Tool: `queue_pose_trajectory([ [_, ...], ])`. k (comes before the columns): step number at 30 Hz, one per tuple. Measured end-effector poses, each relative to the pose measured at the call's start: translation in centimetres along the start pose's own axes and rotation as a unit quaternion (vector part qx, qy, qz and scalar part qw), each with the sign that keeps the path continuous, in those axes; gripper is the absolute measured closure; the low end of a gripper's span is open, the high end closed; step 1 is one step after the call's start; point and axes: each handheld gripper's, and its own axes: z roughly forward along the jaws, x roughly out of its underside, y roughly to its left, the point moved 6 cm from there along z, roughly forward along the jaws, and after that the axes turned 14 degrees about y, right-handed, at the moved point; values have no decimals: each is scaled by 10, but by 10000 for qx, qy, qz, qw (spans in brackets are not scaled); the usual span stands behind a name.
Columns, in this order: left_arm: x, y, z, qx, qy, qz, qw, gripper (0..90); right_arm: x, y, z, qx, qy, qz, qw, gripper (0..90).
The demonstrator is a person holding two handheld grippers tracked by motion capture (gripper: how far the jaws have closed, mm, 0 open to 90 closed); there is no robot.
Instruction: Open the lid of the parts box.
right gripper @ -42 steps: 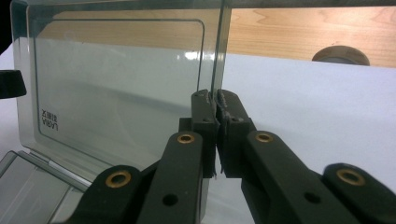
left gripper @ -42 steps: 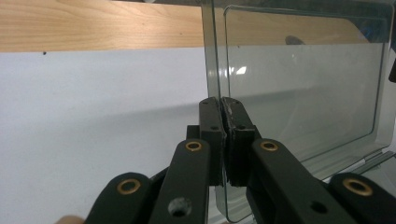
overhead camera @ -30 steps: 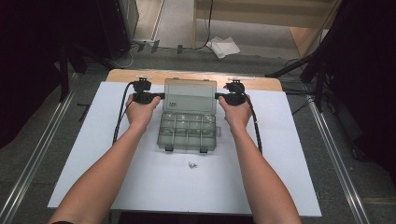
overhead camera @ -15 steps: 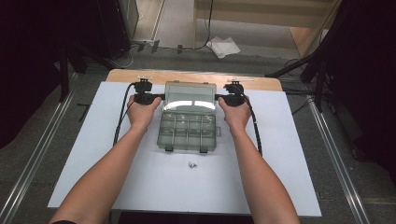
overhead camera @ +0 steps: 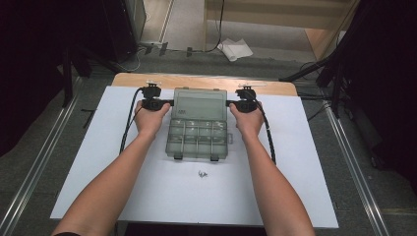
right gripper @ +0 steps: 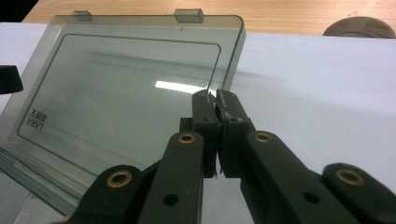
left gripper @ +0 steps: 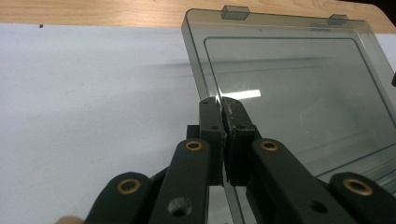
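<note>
In the high view a clear compartment box [overhead camera: 198, 125] sits at the far middle of the white desk [overhead camera: 98, 162], with the left tool [overhead camera: 169, 103] at the left edge of its raised lid [overhead camera: 200, 104], the right tool [overhead camera: 229, 103] at the lid's right edge, and a few small screws [overhead camera: 202, 173] just in front of the box. The left gripper view adds that the left tool [left gripper: 221, 100] is clamped tight on the lid's [left gripper: 299, 93] thin side edge. The right gripper view shows the right tool [right gripper: 214, 95] pinching the lid's [right gripper: 126, 88] opposite edge, printed lettering [right gripper: 36, 121] near a lid corner, and a roll of tape [right gripper: 358, 26] beyond the lid.
</note>
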Motion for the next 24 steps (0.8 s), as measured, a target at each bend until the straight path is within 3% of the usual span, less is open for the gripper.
queue_pose_trajectory([
  [10,0,1,2,-18,7,1,10000,872,2,0,2,-42,92,13,9999,878],
  [13,1,1,2,12,2,16,10000,864,1,0,2,-24,61,53,10000,779],
  [15,1,2,1,-93,-49,76,9999,775,2,-1,1,137,45,-28,9999,727],
  [18,3,5,-2,-46,-107,58,9999,699,3,-3,-2,228,50,-195,9995,619],
  [22,3,5,-10,169,-286,20,9994,501,4,-5,-8,187,-35,-411,9990,452],
  [24,4,2,-16,277,-401,124,9987,451,5,-4,-12,143,-54,-507,9986,410],
])
